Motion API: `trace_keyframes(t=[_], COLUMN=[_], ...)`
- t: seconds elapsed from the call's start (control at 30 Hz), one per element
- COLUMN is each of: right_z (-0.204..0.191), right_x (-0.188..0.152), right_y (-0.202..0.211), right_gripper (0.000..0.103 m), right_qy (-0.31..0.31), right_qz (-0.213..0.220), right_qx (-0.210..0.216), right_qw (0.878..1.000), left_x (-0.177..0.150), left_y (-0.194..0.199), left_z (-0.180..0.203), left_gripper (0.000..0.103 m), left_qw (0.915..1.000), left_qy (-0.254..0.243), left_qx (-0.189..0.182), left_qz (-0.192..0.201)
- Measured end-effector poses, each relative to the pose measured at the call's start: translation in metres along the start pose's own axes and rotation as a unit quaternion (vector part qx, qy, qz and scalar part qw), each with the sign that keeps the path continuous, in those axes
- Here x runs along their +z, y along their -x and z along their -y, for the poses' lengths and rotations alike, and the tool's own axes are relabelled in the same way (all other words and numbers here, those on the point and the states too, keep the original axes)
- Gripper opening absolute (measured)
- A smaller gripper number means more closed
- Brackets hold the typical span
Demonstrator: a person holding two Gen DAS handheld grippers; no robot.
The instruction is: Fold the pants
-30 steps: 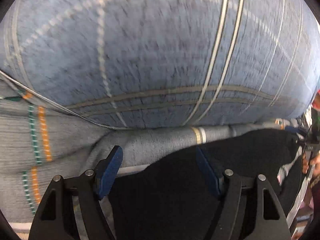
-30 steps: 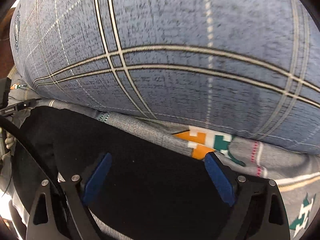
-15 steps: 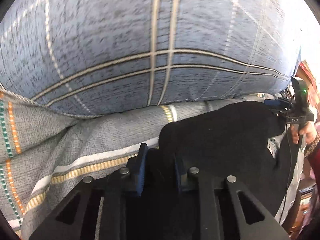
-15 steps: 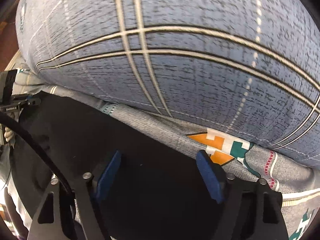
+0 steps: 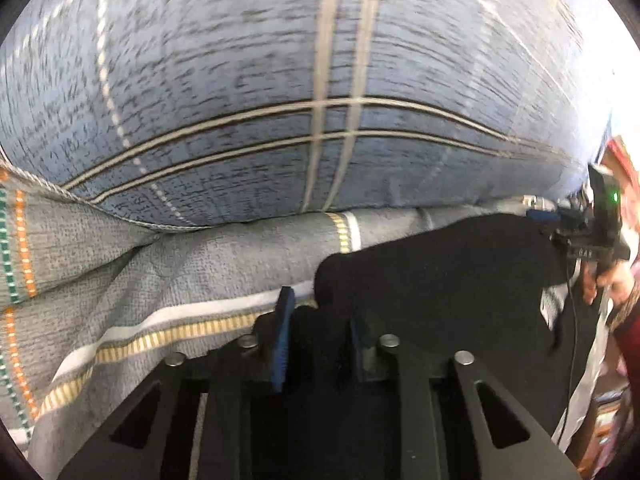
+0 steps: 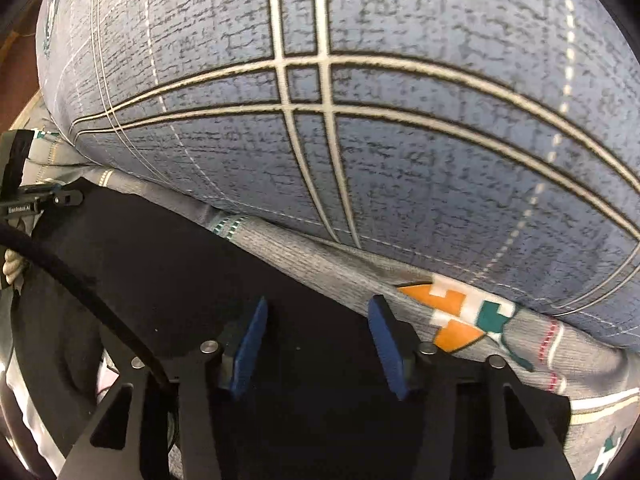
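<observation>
Clamped now on a bunched corner of the black fabric pants (image 5: 440, 280), the left gripper (image 5: 320, 332), jaws narrow where a second ago they stood wide and bare. Just closing too, the right gripper (image 6: 316, 332), its blue pads (image 6: 386, 340) roughly half apart, black cloth between them but not pressed. Larger in both views than before, the blue-grey checked pillow (image 5: 280, 100), beige double stripes crossing it.

Spread on a grey woven blanket with yellow, orange and green bands (image 5: 120, 280), the pants: long axis from 3 to 9 o'clock in the left view, the gripped corner at 6. In the right view, dark cloth from 9 to 6, blanket at 4.

At 3 o'clock in the left view, the other tool, a green light lit, a hand (image 5: 608, 280) on its handle; its small white lettering too blurred to read.
</observation>
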State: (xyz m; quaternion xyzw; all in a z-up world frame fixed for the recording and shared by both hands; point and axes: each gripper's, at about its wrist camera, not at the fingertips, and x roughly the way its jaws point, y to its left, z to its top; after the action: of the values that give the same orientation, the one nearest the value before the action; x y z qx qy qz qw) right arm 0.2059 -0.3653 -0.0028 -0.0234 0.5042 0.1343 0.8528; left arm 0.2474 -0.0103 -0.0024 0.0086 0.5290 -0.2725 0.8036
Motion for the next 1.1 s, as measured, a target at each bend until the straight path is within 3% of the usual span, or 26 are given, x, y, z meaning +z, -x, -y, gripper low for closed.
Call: trace_keyframes(t=[0.07, 0.13, 0.33, 0.67, 0.9, 1.1], right_z=[0.002, 0.000, -0.010, -0.037, -0.065, -0.064], right_x=[0.000, 0.001, -0.003, -0.016, -0.075, -0.152], right_y=[-0.002, -0.002, 0.017, 0.090, 0.149, 0.153], right_gripper=[0.051, 0.009, 0.006, 0.005, 0.005, 0.005], right_qy=[0.000, 0.002, -0.016, -0.034, -0.041, -0.075], right_qz=[-0.004, -0.006, 0.006, 0.079, 0.106, 0.097], right_qx=[0.011, 0.020, 0.031, 0.037, 0.040, 0.061], right_qw=[1.000, 1.000, 0.999, 0.996, 0.993, 0.991], left_x=[-0.001, -0.001, -0.001, -0.030, -0.090, -0.150], left_y=[0.006, 0.015, 0.050, 0.125, 0.162, 0.165], left_z=[0.009, 0.014, 0.021, 0.066, 0.093, 0.104], left_gripper=[0.021, 0.020, 0.019, 0.019, 0.019, 0.020], left_qw=[0.9998, 0.9993, 0.9973, 0.9886, 0.9822, 0.9799], left_qy=[-0.013, -0.016, -0.014, -0.058, -0.087, -0.107], left_qx=[0.014, 0.022, 0.028, 0.045, 0.070, 0.096], left_qz=[0.011, 0.025, 0.067, 0.131, 0.150, 0.139])
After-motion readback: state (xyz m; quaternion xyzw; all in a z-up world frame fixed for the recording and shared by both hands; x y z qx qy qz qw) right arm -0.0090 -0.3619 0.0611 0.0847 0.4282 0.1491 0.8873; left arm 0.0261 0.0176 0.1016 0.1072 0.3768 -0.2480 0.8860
